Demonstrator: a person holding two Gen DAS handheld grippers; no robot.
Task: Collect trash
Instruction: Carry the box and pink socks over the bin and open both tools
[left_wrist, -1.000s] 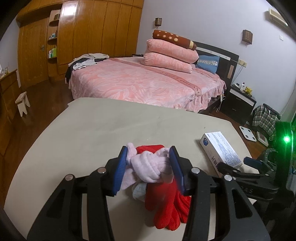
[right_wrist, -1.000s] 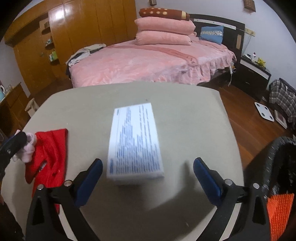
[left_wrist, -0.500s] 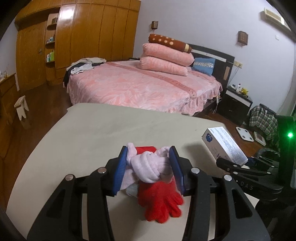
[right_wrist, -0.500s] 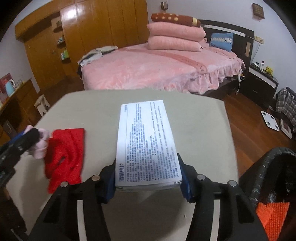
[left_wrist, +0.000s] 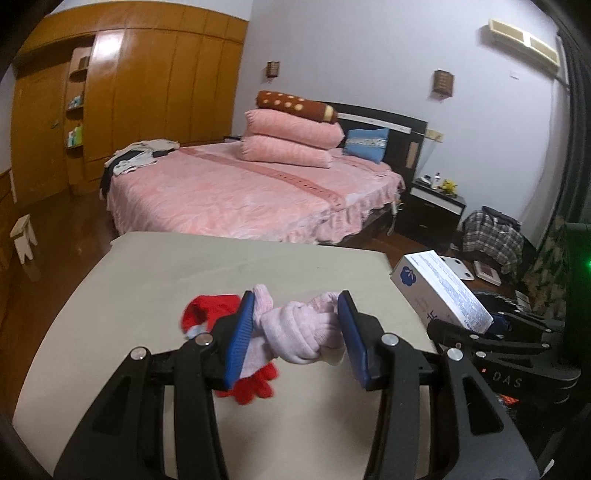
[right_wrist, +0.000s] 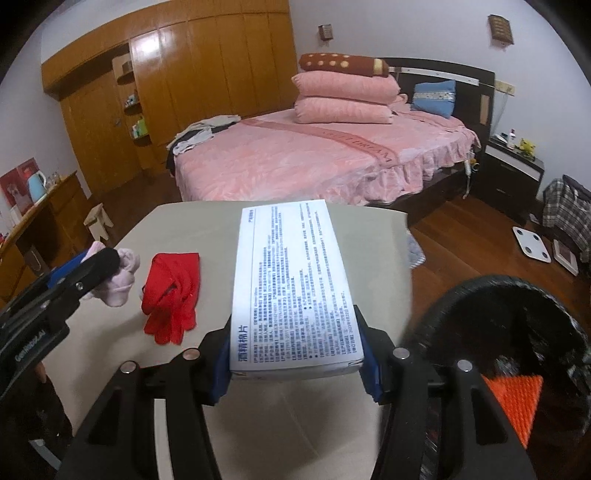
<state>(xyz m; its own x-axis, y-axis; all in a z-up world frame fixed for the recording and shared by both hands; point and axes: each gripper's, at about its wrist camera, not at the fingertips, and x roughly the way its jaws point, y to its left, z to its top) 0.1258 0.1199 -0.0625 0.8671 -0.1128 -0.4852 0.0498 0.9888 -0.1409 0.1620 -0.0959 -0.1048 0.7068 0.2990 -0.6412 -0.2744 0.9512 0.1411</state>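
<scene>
Right gripper (right_wrist: 297, 363) clamps the white box (right_wrist: 291, 280) by its near end above the counter (right_wrist: 369, 251)'s right edge, left gripper (left_wrist: 295, 332) clenches the pink sock bundle (left_wrist: 299, 328); the long overhanging box may pivot and slip short of the black bin (right_wrist: 517, 332).

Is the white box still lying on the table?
No. The white box is lifted, clamped in the right gripper, above the table.

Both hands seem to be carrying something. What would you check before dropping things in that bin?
1. Right gripper clamps the white box: ok.
2. Left gripper clamps the pink sock bundle: ok.
3. Box lifted off the table: ok.
4. Black bin within view, mouth open: ok.
5. Red glove left on the table: not ok.
6. Room in the bin: cannot tell.
</scene>
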